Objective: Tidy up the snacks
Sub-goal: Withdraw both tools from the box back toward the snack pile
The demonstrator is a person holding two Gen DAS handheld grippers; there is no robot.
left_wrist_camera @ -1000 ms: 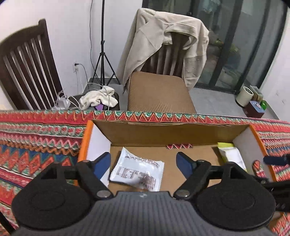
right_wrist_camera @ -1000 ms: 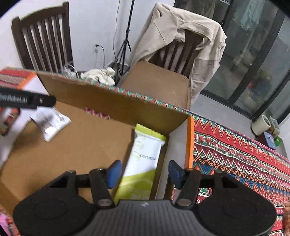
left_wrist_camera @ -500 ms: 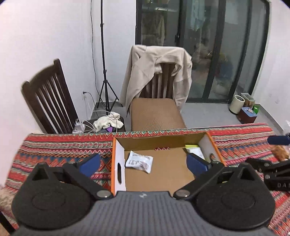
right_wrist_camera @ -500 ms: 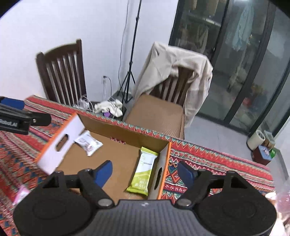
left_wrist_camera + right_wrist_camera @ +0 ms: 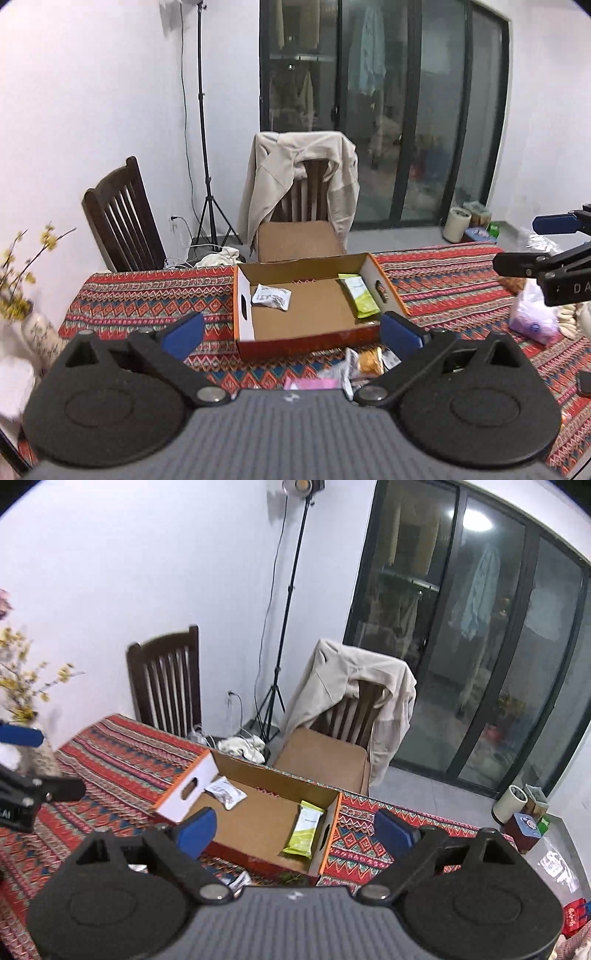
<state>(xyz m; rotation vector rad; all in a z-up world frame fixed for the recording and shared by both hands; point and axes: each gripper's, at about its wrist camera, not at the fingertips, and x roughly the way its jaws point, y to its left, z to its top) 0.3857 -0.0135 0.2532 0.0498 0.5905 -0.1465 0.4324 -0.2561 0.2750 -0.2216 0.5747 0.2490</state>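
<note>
Blue fingers (image 5: 183, 334) of the left gripper (image 5: 291, 334) are spread wide, holding nothing, high above the box (image 5: 314, 345). Only this view shows loose snacks (image 5: 364, 363) on the cloth (image 5: 147, 295) just before it.

From the right wrist, the right gripper (image 5: 295, 829) is wide apart and empty too. Inside the box lie a white packet (image 5: 226, 792) and a green bar (image 5: 304, 829), well apart. Their print is too small to read.

Even, dim indoor light — lamp glare on the glass door (image 5: 476, 520), fisheye-bent edges
</note>
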